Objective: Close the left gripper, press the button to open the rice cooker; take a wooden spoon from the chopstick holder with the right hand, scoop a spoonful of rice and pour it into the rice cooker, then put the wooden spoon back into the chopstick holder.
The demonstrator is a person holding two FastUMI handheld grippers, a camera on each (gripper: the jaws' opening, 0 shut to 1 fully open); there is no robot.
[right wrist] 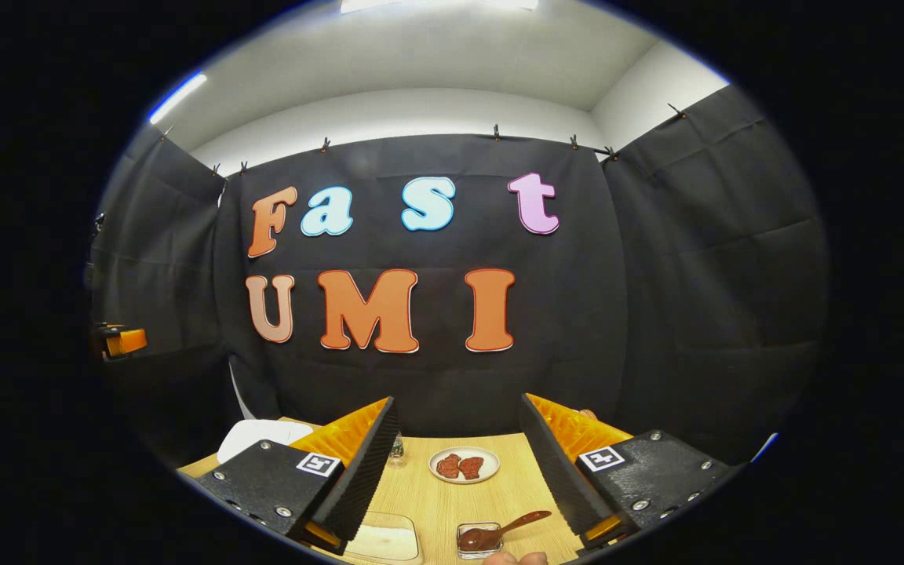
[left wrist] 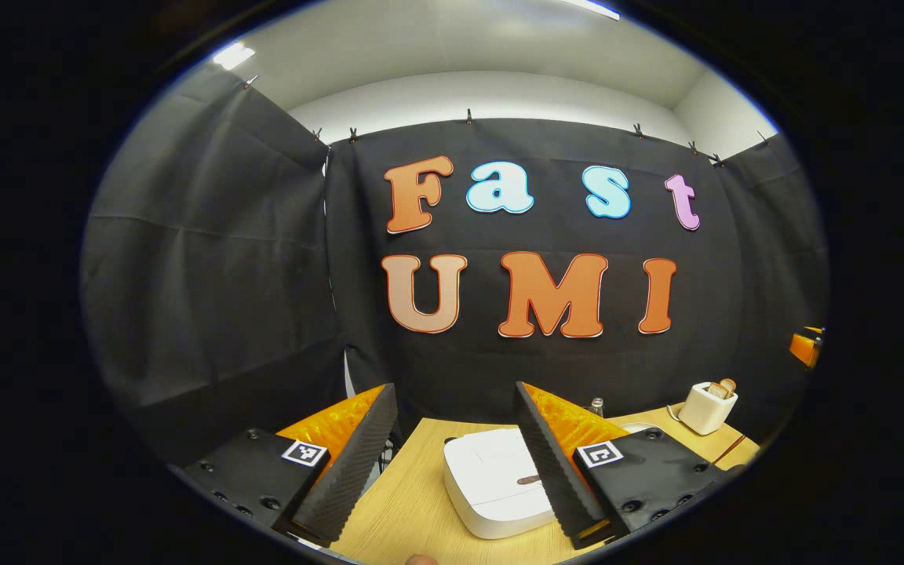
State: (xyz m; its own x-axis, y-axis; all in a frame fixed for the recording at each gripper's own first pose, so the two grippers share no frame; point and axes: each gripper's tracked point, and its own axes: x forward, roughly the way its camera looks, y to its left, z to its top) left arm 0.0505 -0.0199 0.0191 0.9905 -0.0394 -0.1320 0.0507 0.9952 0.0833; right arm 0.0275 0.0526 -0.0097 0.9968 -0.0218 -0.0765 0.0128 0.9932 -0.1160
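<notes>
Hiding part of the rice cooker (left wrist: 491, 482), left tool (left wrist: 456, 463) released, right tool (right wrist: 460, 471) released

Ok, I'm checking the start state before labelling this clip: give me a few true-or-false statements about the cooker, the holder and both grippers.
1. The rice cooker has its lid shut. True.
2. The left gripper is shut on the cooker. False: its fingers stand apart, holding nothing.
3. The holder stands on the table, with wooden handles sticking out of it. True.
4. The right gripper holds a wooden spoon. False: it is open and holds nothing.
5. A plate with two reddish pieces lies ahead of the right gripper. True.
</notes>
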